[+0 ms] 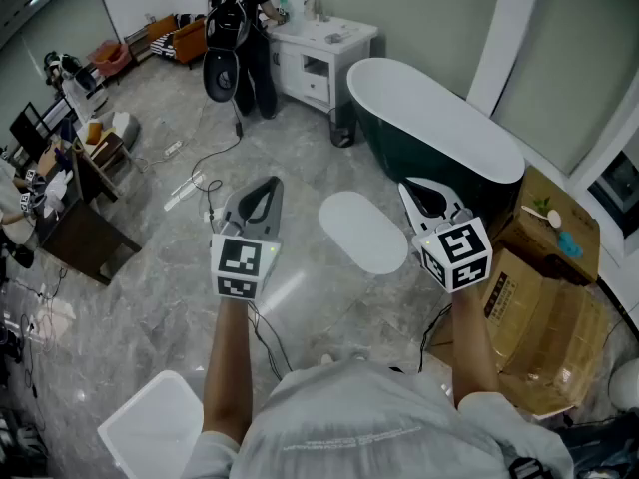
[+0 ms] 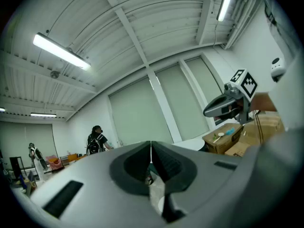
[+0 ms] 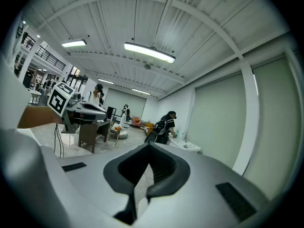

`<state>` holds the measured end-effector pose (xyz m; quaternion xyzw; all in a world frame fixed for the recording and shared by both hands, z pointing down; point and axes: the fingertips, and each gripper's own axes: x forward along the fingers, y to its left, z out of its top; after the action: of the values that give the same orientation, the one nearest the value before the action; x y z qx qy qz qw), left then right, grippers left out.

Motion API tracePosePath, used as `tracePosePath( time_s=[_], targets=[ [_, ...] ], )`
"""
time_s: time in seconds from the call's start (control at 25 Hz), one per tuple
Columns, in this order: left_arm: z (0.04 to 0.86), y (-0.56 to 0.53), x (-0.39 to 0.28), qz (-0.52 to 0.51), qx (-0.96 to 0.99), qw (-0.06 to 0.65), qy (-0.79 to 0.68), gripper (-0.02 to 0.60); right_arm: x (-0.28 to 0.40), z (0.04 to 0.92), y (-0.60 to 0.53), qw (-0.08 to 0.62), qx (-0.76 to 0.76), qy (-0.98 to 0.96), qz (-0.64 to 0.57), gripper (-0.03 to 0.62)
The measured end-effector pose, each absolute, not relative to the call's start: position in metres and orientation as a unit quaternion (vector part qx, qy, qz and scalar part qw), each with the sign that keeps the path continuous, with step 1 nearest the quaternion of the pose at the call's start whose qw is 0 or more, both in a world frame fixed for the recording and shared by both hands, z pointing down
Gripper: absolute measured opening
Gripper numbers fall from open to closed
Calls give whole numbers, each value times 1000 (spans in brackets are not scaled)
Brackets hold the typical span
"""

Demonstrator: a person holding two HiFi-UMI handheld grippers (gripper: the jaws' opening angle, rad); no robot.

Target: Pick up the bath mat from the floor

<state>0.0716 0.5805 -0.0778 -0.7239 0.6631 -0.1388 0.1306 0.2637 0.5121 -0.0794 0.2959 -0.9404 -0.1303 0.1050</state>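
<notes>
Fingers point(image 2: 167, 164) of the left gripper point(image 1: 270, 184) are pressed together with nothing between them, and the right gripper point(image 1: 409, 188) has its fingers point(image 3: 164, 169) clenched on nothing as well. Each gripper is held out roughly level in front of the person, well above the floor point(image 1: 160, 297), and the two are well apart. Marker cubes sit at the near end of each, left point(image 1: 243, 265) and right point(image 1: 456, 252).

Between the two grippers in the head view lies the bath mat point(image 1: 362, 231), a white oval spread flat on the grey marbled floor. It is just beside the dark bathtub point(image 1: 439, 133) with its white inside. Neither gripper touches the mat.

Cardboard boxes point(image 1: 544, 302) are stacked to the right, near the foot of the tub. Farther back a person with a backpack point(image 1: 238, 38) stands at a white cabinet point(image 1: 321, 56). Cables point(image 1: 215, 158) trail across the floor on the left, near a dark desk point(image 1: 85, 230), and a white bin point(image 1: 150, 429) stands close to the person's left arm
</notes>
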Motion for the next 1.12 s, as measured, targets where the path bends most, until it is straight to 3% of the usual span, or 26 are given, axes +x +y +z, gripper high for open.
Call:
tracePosePath(
  time_s=[0.92, 1.0, 1.04, 1.12],
  targets=[
    [-49, 556, 60, -142, -732, 103, 658, 20, 256, -59, 483, 94, 292, -945, -112, 19],
    [-46, 554, 57, -133, -734, 97, 659, 20, 254, -55, 481, 99, 289, -946, -111, 95],
    [-46, 553, 56, -127, -736, 95, 658, 34, 252, -53, 480, 101, 287, -946, -110, 134],
    [-44, 551, 53, -121, -739, 89, 657, 181, 249, -51, 478, 103, 285, -947, -108, 171]
  ],
)
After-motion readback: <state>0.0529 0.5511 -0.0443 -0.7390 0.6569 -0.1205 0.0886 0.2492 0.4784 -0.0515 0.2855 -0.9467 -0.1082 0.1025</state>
